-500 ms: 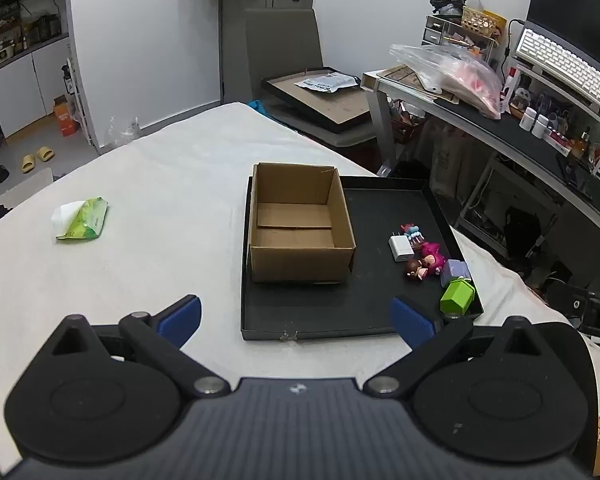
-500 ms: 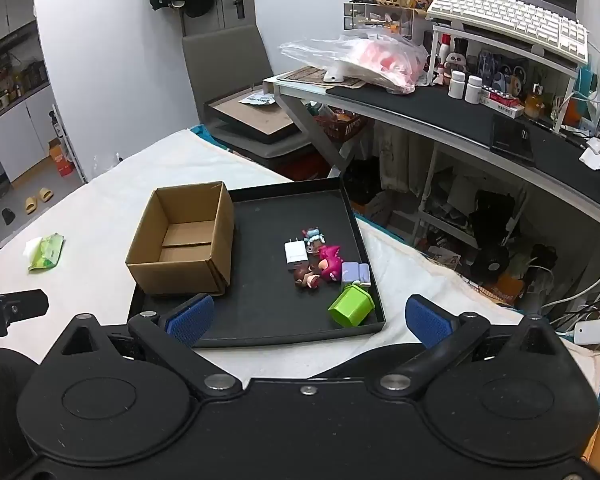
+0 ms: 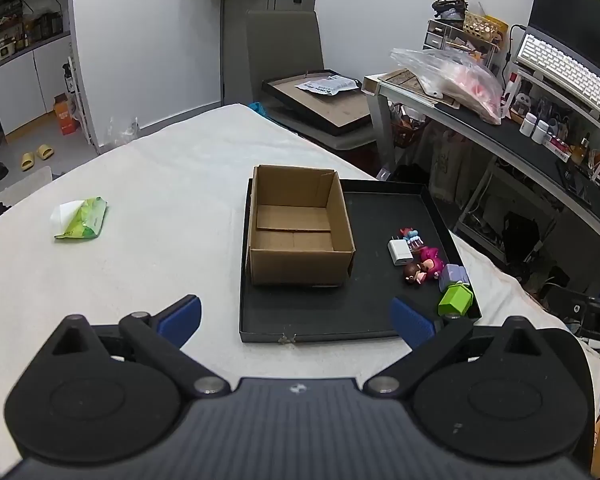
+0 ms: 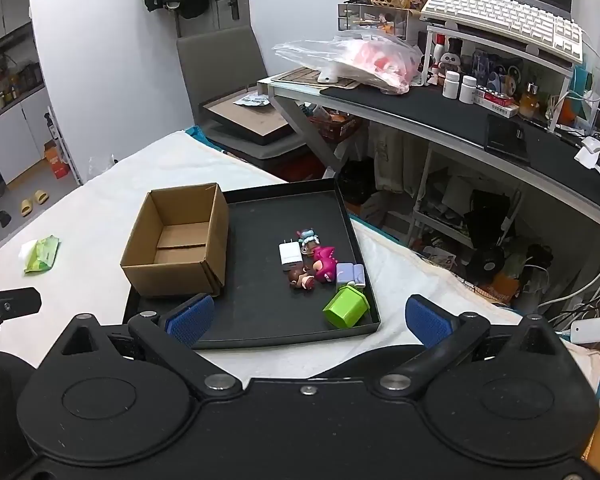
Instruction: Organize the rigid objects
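Both grippers spread wide and empty, short of the tray.

Your left gripper (image 3: pixel 296 318) and right gripper (image 4: pixel 310 320) hold nothing. The toys cluster at the black tray's (image 4: pixel 260 320) right edge, beside the empty cardboard box (image 4: pixel 180 248). The green block (image 4: pixel 346 306), nearest the tray's near-right corner, looks light and stiff; pinch its flat sides.

Right gripper (image 4: pixel 306 318) nudged closer to the black tray (image 4: pixel 260 308), left gripper (image 3: pixel 296 318) barely shifted
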A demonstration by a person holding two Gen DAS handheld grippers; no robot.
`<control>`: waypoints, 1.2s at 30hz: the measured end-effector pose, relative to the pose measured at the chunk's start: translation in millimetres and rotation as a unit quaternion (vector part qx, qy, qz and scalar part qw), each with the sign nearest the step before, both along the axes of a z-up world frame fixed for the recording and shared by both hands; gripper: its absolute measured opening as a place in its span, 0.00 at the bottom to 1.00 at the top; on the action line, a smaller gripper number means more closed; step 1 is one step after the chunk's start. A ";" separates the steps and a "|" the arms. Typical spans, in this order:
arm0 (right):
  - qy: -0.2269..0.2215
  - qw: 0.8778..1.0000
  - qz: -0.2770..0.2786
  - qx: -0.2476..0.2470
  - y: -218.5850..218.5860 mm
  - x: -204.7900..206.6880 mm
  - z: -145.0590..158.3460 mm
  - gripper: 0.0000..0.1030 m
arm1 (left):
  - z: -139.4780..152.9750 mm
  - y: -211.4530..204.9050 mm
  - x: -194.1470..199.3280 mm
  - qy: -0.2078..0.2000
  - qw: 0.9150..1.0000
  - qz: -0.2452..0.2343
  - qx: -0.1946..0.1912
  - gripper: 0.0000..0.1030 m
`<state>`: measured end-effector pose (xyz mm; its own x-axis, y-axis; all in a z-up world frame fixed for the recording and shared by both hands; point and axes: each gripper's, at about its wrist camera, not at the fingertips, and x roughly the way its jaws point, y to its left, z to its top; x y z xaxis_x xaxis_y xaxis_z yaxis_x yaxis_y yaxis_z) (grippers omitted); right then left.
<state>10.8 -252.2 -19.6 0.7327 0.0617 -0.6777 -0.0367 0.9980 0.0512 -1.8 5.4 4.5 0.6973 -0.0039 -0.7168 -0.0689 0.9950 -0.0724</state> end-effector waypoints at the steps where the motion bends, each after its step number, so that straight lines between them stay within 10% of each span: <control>1: 0.000 1.000 0.000 0.000 -1.0 -0.2 0.6 1.00 | -0.3 0.4 0.1 0.000 1.000 0.000 0.000 0.97; 36: -0.005 1.000 0.000 -0.002 0.3 -2.7 5.1 1.00 | -2.8 -6.5 -1.2 -0.001 1.000 -0.004 0.005 0.97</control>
<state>8.1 -251.9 -14.5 0.7400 0.0591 -0.6700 -0.0364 0.9982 0.0478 -3.0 -1.1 1.7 0.6988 -0.0035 -0.7153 -0.0601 0.9962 -0.0636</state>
